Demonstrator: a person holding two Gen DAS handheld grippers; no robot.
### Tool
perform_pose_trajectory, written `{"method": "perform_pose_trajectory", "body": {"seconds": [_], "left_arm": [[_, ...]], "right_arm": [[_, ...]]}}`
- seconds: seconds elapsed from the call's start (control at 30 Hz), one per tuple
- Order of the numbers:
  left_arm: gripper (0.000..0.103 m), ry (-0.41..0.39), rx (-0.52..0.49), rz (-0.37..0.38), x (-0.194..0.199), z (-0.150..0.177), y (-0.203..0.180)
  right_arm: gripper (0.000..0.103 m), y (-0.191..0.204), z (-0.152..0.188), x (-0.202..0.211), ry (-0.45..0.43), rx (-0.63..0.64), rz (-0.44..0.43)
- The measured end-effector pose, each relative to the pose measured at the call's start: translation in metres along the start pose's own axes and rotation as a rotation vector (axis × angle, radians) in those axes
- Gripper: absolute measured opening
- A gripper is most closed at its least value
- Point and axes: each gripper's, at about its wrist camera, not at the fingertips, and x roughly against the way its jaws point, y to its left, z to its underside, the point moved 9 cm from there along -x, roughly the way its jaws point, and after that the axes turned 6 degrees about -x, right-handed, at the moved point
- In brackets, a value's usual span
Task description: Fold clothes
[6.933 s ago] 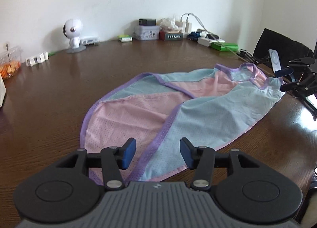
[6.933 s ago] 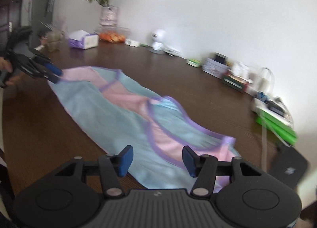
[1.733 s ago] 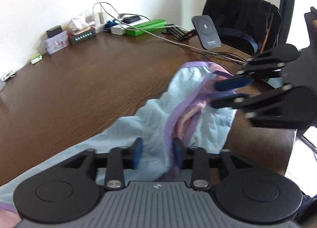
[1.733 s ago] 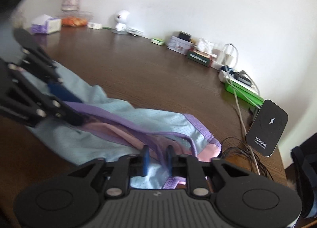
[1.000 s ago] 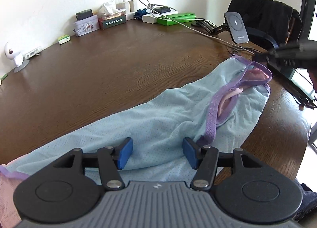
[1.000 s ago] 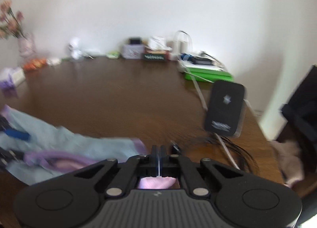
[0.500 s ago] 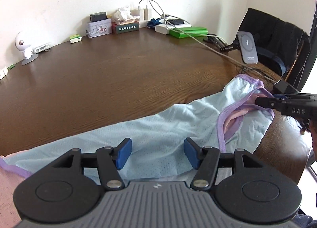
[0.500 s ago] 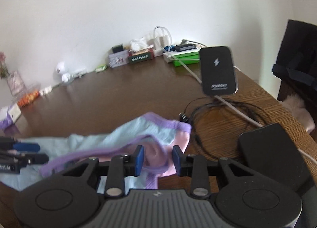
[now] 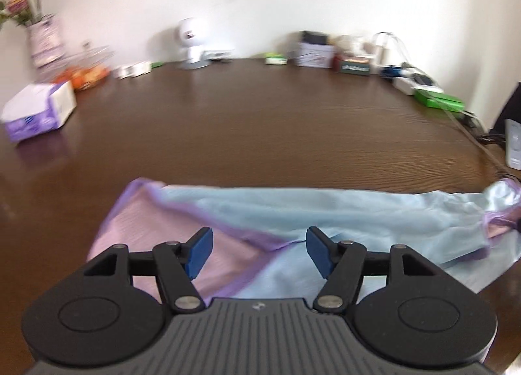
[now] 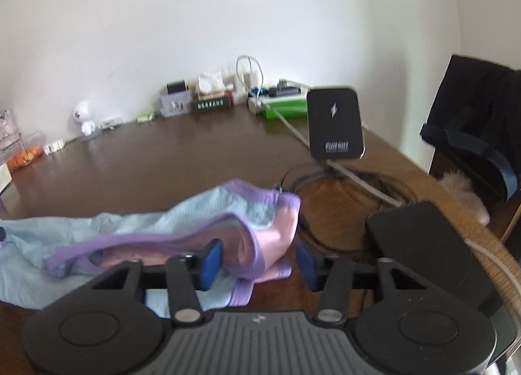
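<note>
The brown wooden table (image 9: 260,134) carries a blue, pink and purple garment (image 9: 325,212) folded into a long strip along its near edge. The left gripper (image 9: 259,252) hovers over the strip's pink end, jaws wide and empty. The right gripper (image 10: 259,259) is spread around the bunched opposite end, beside a black charger stand (image 10: 335,127).

Pale blue and pink garment (image 9: 325,212) with purple trim on dark brown wood-grain table (image 9: 260,134).
</note>
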Motion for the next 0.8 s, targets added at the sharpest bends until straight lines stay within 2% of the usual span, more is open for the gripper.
{"method": "perform_pose_trajectory", "body": {"seconds": [0.03,0.07,0.1,0.2,0.27,0.4,0.5,0.6,0.73,0.8], "left_arm": [[0.066,0.006,0.009,-0.008,0.000,0.003,0.007],[0.066,0.012,0.012,-0.013,-0.001,0.006,0.012],[0.067,0.018,0.013,-0.016,-0.001,0.009,0.016],[0.068,0.021,0.011,-0.040,-0.003,0.018,0.028],[0.070,0.007,0.025,-0.040,-0.004,0.021,0.034],[0.070,-0.092,0.079,-0.061,0.011,0.013,0.048],[0.074,-0.165,0.117,-0.083,0.028,0.002,0.063],[0.077,-0.182,0.132,-0.103,0.039,0.003,0.073],[0.077,-0.168,0.171,-0.153,0.048,0.021,0.088],[0.077,-0.142,0.197,-0.169,0.051,0.033,0.097]], "right_arm": [[0.035,0.003,0.002,0.000,-0.008,0.018,0.009],[0.030,0.006,0.003,0.001,-0.017,0.044,0.021],[0.018,0.008,0.003,0.001,-0.021,0.059,0.035],[0.012,0.011,0.001,0.001,-0.023,0.073,0.076],[0.011,0.016,-0.007,0.007,-0.047,0.072,0.068],[0.011,0.057,-0.039,0.038,-0.170,0.157,-0.045],[0.011,0.111,-0.045,0.052,-0.233,0.320,-0.161],[0.011,0.167,-0.022,0.048,-0.189,0.447,-0.302],[0.013,0.224,0.021,0.020,-0.046,0.521,-0.436],[0.022,0.240,0.038,0.007,0.049,0.549,-0.496]]}}
